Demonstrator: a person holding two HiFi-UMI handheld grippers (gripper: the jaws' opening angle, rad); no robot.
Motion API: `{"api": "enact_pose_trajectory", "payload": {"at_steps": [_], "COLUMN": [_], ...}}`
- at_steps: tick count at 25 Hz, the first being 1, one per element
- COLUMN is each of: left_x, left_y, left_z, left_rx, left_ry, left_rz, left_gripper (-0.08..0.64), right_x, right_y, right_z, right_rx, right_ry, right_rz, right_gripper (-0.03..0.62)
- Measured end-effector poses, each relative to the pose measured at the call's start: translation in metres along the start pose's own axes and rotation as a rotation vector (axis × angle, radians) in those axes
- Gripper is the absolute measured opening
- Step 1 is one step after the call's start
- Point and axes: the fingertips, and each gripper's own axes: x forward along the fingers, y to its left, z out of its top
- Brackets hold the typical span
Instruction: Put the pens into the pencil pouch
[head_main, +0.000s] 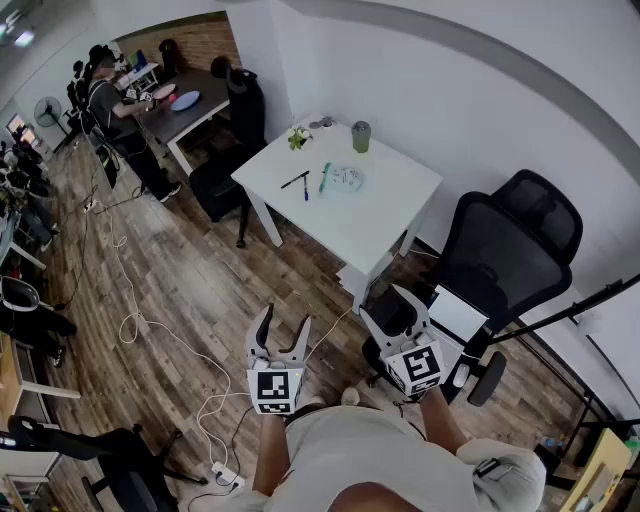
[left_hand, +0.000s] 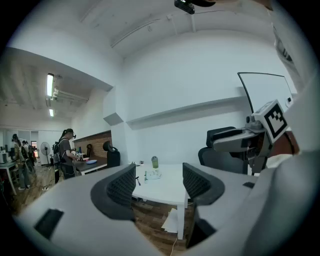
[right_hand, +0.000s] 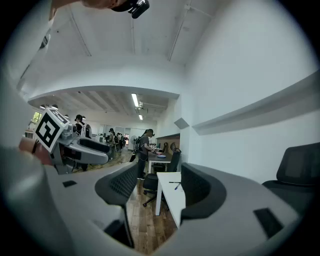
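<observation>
On the white table (head_main: 372, 214), several steps ahead of me, lie a black pen (head_main: 295, 180), a blue pen (head_main: 306, 187) and a teal pen (head_main: 324, 177), next to a clear pencil pouch (head_main: 347, 180). My left gripper (head_main: 284, 322) and right gripper (head_main: 390, 305) hover over the wooden floor, well short of the table, both open and empty. In the left gripper view, the table (left_hand: 167, 190), pouch (left_hand: 154, 174) and pens (left_hand: 137, 181) show small between the open jaws of the left gripper (left_hand: 159, 185). In the right gripper view, between the jaws of the right gripper (right_hand: 159, 187), is the table's edge (right_hand: 171, 199) with pens (right_hand: 175, 184).
A green cup (head_main: 361, 136) and a small plant (head_main: 298, 138) stand at the table's far side. A black office chair (head_main: 510, 245) is to the table's right, another chair (head_main: 225, 160) to its left. Cables (head_main: 140, 330) and a power strip (head_main: 225, 475) lie on the floor. A person (head_main: 110, 100) stands at a far desk.
</observation>
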Motion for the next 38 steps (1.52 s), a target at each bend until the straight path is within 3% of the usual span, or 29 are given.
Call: {"api": "enact_pose_trajectory", "payload": {"at_steps": [6, 17, 38], "left_x": [0.000, 0.017, 0.124], "left_y": [-0.005, 0.020, 0.162], "left_z": [0.000, -0.001, 0.006], "left_rx": [0.020, 0.023, 0.021], "left_ry": [0.005, -0.025, -0.079], "left_rz": [-0.009, 0.008, -0.035], "left_gripper": [0.290, 0.290, 0.287], "right_x": [0.000, 0.037, 0.197], "right_y": [0.002, 0.009, -0.004], "right_z": [0.000, -0.001, 0.006], "right_rx": [0.052, 0.018, 0.004], "right_ry": [-0.033, -0.031, 0.023], "right_rz": [0.012, 0.037, -0.049], "right_gripper": [0.293, 0.322, 0.319]}}
